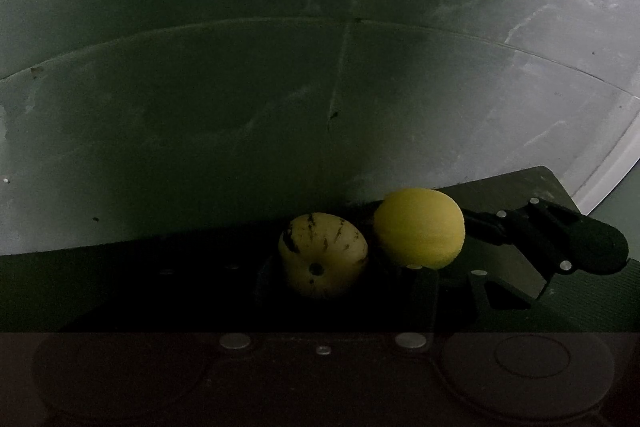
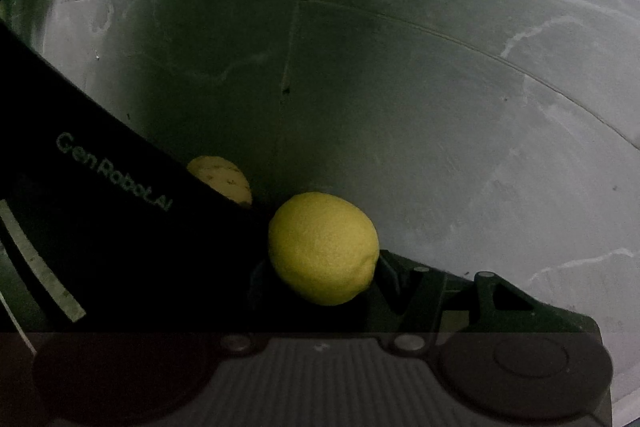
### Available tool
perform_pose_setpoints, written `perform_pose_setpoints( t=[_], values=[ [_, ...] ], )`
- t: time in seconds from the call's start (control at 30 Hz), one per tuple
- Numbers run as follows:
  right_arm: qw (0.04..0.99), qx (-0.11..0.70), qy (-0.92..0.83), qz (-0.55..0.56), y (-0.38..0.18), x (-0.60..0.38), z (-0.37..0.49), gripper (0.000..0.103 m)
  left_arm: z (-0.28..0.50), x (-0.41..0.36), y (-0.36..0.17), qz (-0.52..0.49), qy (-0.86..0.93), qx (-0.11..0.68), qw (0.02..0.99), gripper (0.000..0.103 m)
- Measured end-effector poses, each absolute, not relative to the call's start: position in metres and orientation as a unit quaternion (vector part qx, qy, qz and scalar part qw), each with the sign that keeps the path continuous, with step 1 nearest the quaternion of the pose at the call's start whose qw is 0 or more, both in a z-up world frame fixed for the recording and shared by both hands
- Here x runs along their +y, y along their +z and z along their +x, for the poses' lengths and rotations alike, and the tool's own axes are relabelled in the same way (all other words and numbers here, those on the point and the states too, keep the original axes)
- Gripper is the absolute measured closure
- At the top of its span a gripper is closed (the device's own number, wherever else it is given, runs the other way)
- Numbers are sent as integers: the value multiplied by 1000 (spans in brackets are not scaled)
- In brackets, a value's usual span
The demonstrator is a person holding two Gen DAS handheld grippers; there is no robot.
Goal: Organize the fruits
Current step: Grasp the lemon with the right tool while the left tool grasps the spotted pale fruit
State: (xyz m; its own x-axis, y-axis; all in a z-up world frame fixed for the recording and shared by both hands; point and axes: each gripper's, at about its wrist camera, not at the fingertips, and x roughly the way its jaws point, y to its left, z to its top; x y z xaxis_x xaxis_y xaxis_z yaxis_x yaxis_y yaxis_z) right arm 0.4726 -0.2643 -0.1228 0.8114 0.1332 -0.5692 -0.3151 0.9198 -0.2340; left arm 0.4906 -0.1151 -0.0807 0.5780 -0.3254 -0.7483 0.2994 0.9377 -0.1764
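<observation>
The frames are very dark. A pale yellow fruit with dark streaks [image 1: 322, 255] sits between the dark fingers of my left gripper [image 1: 320, 275], which is shut on it. Just to its right, almost touching, is a plain yellow lemon [image 1: 420, 227]. In the right wrist view the lemon [image 2: 324, 247] fills the jaws of my right gripper [image 2: 322, 267], shut on it. The streaked fruit [image 2: 222, 179] peeks out behind the left gripper's black casing [image 2: 112, 211]. Both fruits hang above a grey tiled surface.
Grey marbled tiles [image 1: 240, 87] with thin seams fill the background of both views. A paler strip [image 1: 616, 167] runs along the right edge. The right gripper's black housing [image 1: 560, 239] lies close beside the left one, so the two tools crowd each other.
</observation>
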Motion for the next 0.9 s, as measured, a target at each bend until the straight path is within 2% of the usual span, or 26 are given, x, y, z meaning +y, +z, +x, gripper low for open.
perform_pose_setpoints(
  t=[0.9],
  values=[
    [954, 263, 80, -119, -100, -266, 432, 42, 483, -106, -78, -15, -192, 409, 892, 51]
  ],
)
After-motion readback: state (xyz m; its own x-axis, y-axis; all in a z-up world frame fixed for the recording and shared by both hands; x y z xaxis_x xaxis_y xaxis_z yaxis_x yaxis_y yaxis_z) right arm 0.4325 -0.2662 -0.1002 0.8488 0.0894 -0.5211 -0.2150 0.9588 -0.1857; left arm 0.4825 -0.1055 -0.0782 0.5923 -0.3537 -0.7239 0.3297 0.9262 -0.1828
